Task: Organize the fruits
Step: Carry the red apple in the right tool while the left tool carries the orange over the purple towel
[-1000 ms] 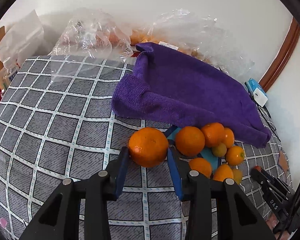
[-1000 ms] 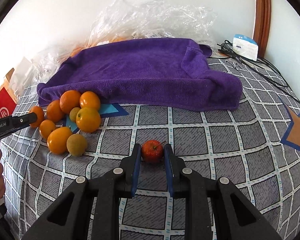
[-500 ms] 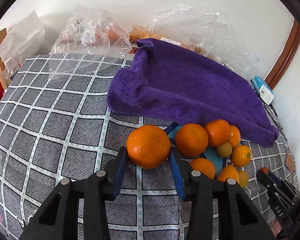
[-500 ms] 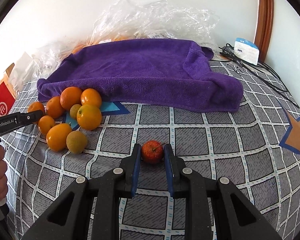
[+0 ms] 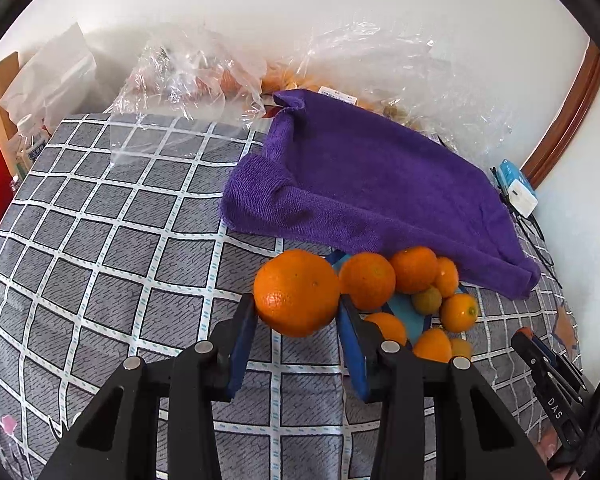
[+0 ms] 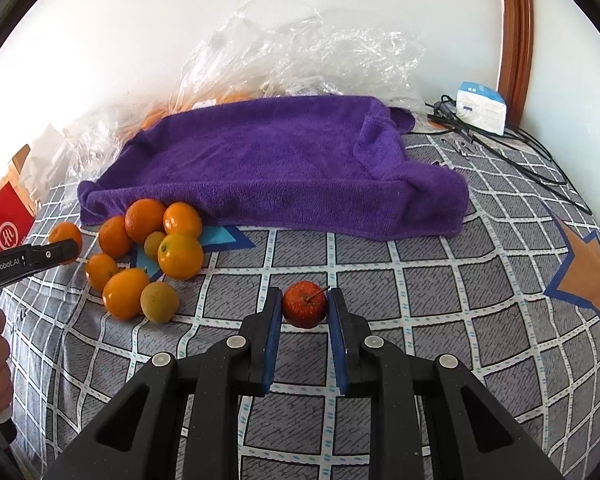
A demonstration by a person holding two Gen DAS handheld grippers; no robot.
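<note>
My left gripper (image 5: 297, 307) is shut on a large orange (image 5: 296, 292) and holds it just left of a pile of several small oranges and greenish citrus (image 5: 416, 300). My right gripper (image 6: 305, 305) is shut on a small red apple (image 6: 304, 304) with a stem, low over the grey checked cloth. In the right wrist view the pile (image 6: 148, 256) lies at the left, by the front edge of a purple towel (image 6: 268, 168). The left gripper's tip (image 6: 40, 258) shows at the far left with the held orange (image 6: 66, 236) behind it.
The purple towel (image 5: 372, 184) covers the back of the surface. Clear plastic bags with more fruit (image 5: 204, 76) lie behind it by the wall. A white-blue box (image 6: 480, 106) and black cables (image 6: 512, 152) sit at back right. A red box (image 6: 4, 228) stands at left.
The left gripper has lifted and shifted slightly toward the pile with the orange in it. The right gripper keeps its hold on the apple and has barely moved.
</note>
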